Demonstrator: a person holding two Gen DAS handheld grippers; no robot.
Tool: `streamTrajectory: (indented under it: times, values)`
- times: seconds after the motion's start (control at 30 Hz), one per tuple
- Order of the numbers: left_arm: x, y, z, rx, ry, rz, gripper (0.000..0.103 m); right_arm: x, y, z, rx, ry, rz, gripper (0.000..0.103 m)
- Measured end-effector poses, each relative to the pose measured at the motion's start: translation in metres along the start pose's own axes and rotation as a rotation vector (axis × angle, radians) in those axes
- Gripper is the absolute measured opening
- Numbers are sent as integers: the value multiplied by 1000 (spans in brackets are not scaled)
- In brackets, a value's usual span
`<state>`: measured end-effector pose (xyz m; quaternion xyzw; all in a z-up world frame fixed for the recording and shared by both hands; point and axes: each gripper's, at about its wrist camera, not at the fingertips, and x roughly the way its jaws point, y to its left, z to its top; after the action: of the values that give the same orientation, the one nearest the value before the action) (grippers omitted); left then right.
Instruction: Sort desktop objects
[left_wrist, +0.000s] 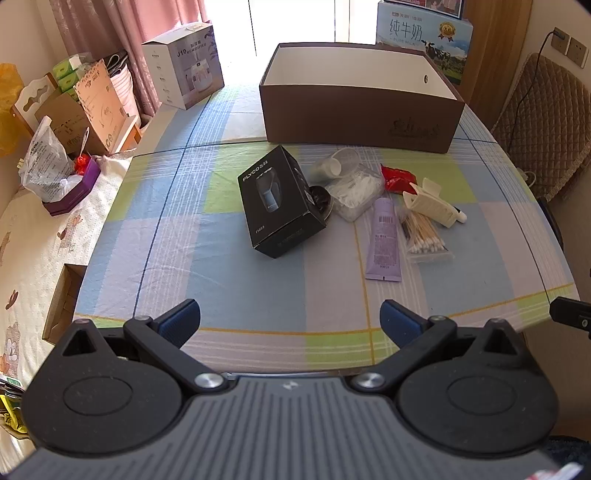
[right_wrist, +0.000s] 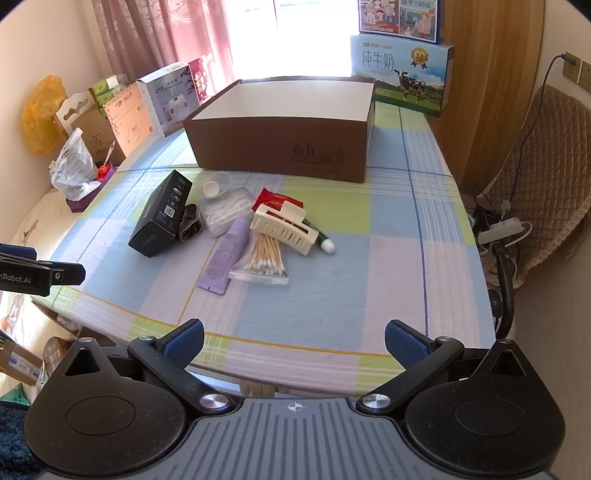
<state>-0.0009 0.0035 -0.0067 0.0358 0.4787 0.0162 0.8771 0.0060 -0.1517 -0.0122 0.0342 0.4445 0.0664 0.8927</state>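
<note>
Brown box (left_wrist: 354, 118) sat open at the far end of the counter (left_wrist: 221, 273); the white interior I could see held nothing, floor mostly hidden by the near wall. In front of it was the loose pile: black FLYCO carton (left_wrist: 277, 203) tilted on a dark round item, clear plastic tub (left_wrist: 354, 192) of small white pieces, clear cup (left_wrist: 338, 162), red packet (left_wrist: 397, 179), cream clip rack (left_wrist: 430, 205), purple tube (left_wrist: 384, 240), bag of cotton swabs (left_wrist: 424, 236).

Right wrist view showed me what the left didn't: a white-capped tube (right_wrist: 325, 243) sticking out from under the rack, the carton's side panel, and a power strip (right_wrist: 502, 229) by the padded chair (right_wrist: 546, 177). Left view showed a purple tray (left_wrist: 70, 192) with a plastic bag in it, beside the counter.

Left tongs (left_wrist: 290, 319) were spread wide, nothing between the pads, over the near counter edge. Right tongs (right_wrist: 293, 339) same: wide, empty, touching nothing.
</note>
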Motion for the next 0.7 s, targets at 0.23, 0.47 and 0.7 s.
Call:
streamTrajectory:
  times: [0.23, 0.47, 0.7]
  values:
    - [1, 1, -1, 4, 7, -7, 102, 1, 5, -2, 4, 5, -6, 101]
    - [3, 1, -1, 4, 11, -12, 102, 1, 4, -1, 6, 6, -5, 101]
    - [4, 1, 0, 5, 15, -13, 102, 3, 4, 0, 9, 11, -1, 101]
